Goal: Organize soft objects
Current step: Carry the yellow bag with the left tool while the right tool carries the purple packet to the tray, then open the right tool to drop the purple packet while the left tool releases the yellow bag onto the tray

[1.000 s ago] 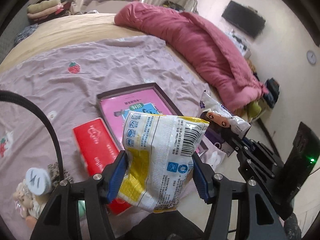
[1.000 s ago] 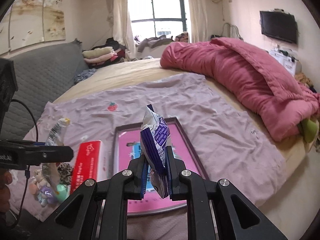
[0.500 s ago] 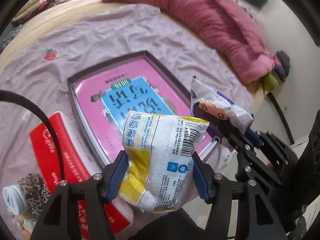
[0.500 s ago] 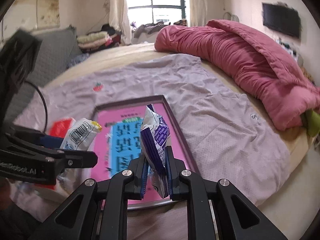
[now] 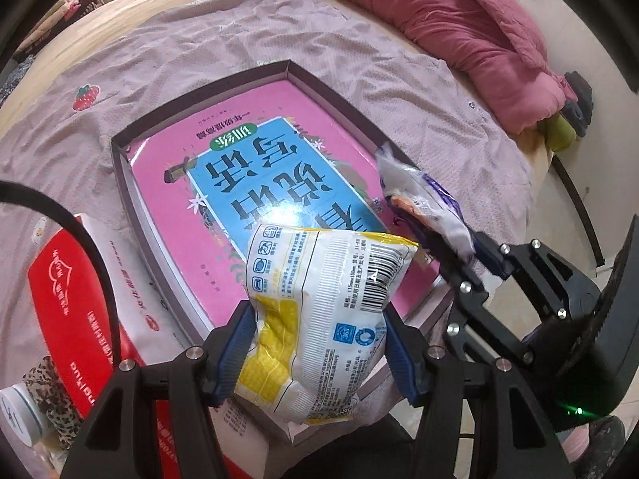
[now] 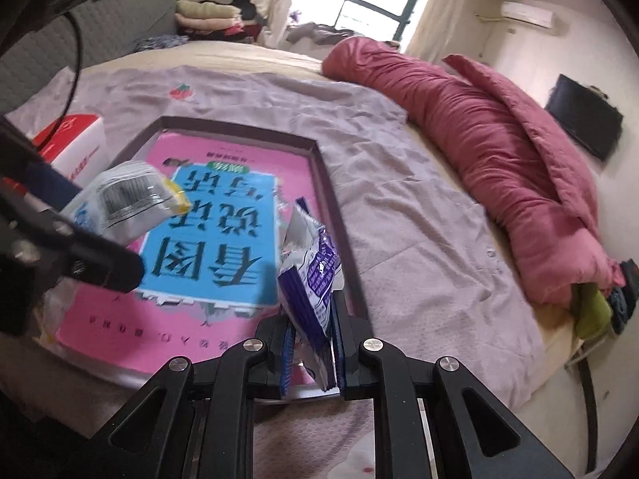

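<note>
The left wrist view shows the left gripper (image 5: 315, 343) with its blue pads pressed against the sides of a puffy white and yellow plastic snack packet (image 5: 319, 315), held about half open by the packet's bulk, over the near end of the tray. Only this view shows the leopard-print soft item (image 5: 48, 375) and a small white round container (image 5: 18, 415) at the lower left. The right wrist view alone shows the window (image 6: 359, 0), the folded clothes pile (image 6: 211, 16), the wall-mounted black screen (image 6: 583, 123) and the white air conditioner (image 6: 527, 14).

The right gripper (image 6: 311, 347) is pinched almost fully closed on a thin white and purple foil snack packet (image 6: 311, 271), which stands upright over the tray's near right corner.

The shallow dark-rimmed rectangular tray (image 5: 120, 151) lies on a mauve sheet with a strawberry print (image 5: 199, 40); inside it lies a pink and blue book with large printed characters (image 5: 255, 167), filling most of the floor.

A red and white tissue pack (image 5: 80, 299) lies just beside the tray's left edge. A rumpled pink quilt (image 6: 499, 151) lies along the bed's far side, well apart. A black cable (image 5: 80, 239) arcs across the tissue pack.
</note>
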Demonstrator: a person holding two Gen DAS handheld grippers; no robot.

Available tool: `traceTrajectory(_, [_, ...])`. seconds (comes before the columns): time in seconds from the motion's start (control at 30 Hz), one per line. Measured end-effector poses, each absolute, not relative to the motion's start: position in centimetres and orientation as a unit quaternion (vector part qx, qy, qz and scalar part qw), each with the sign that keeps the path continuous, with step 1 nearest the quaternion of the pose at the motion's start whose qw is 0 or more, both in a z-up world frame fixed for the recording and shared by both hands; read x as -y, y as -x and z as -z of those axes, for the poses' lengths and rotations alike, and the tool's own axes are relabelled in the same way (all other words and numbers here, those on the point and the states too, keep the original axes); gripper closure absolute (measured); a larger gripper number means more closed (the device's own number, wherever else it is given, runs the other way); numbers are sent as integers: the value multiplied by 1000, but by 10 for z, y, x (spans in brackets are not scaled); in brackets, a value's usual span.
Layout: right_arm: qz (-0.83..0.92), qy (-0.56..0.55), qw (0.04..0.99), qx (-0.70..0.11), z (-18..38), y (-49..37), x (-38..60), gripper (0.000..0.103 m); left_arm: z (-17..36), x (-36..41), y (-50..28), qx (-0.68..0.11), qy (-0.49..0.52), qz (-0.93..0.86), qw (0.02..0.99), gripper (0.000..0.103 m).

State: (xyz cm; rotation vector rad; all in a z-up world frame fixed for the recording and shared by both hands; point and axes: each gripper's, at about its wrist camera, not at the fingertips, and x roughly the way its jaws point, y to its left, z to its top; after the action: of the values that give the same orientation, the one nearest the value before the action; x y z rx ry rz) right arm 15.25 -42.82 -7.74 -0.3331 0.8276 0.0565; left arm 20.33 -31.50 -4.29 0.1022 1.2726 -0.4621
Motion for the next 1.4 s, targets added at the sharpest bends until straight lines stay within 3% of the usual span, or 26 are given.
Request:
traceTrajectory(0.33, [-56, 125, 898, -418, 83, -139, 432, 75, 62, 324, -212, -605, -62, 203, 768, 41])
traceTrajectory(0.57, [-44, 63, 897, -436, 78, -131, 446, 47, 72, 329, -214, -611, -81, 190, 764, 41])
traceTrajectory(1.3, [3, -19, 908, -418, 43, -122, 479, 44, 99, 348, -214, -632, -143, 166, 744, 38])
traceTrajectory(1.4, [8, -28, 908, -419, 42, -121, 481, 40, 98, 350, -214, -633, -137, 171, 743, 33])
